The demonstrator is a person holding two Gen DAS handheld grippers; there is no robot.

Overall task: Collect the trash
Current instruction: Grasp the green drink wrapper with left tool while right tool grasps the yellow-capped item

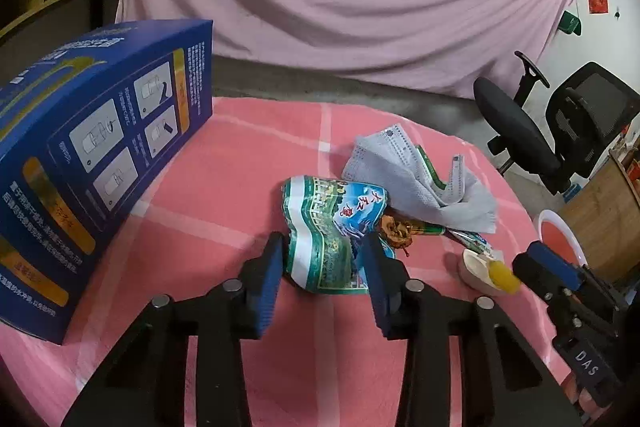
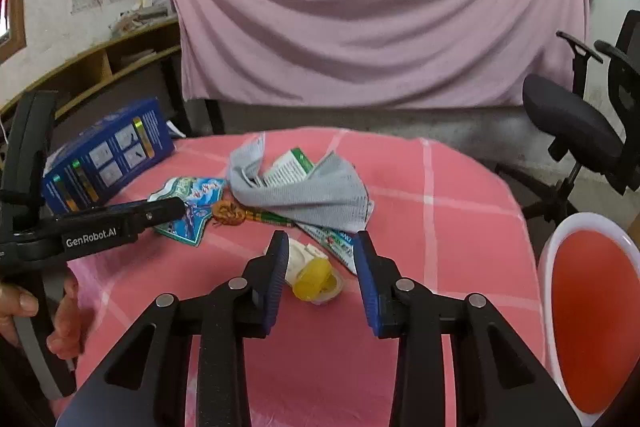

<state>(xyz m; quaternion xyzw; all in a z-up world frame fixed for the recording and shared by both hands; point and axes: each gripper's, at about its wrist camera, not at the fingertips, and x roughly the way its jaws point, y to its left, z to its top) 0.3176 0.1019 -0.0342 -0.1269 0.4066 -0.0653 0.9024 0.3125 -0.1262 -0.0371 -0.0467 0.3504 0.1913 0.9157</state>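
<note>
A crumpled green-and-blue snack wrapper [image 1: 332, 219] lies on the pink checked tablecloth [image 1: 224, 187]. My left gripper [image 1: 323, 243] has both blue pads against its sides and is shut on it. A small clear cup with yellow jelly [image 2: 316, 281] and a peeled white lid sits between the fingers of my right gripper [image 2: 320, 241]. Its left pad touches the lid, the right pad stands off, so it is open. Behind lie a grey paper towel [image 2: 304, 195], a brown fruit core [image 2: 229, 211] and green wrappers [image 2: 296, 163].
A tall blue carton [image 1: 100, 155] stands at the table's left. A white bin with a red inside [image 2: 560, 227] sits off the table's right edge. A black office chair [image 2: 572, 123] is behind it. A hand [image 2: 64, 323] holds the left gripper's handle.
</note>
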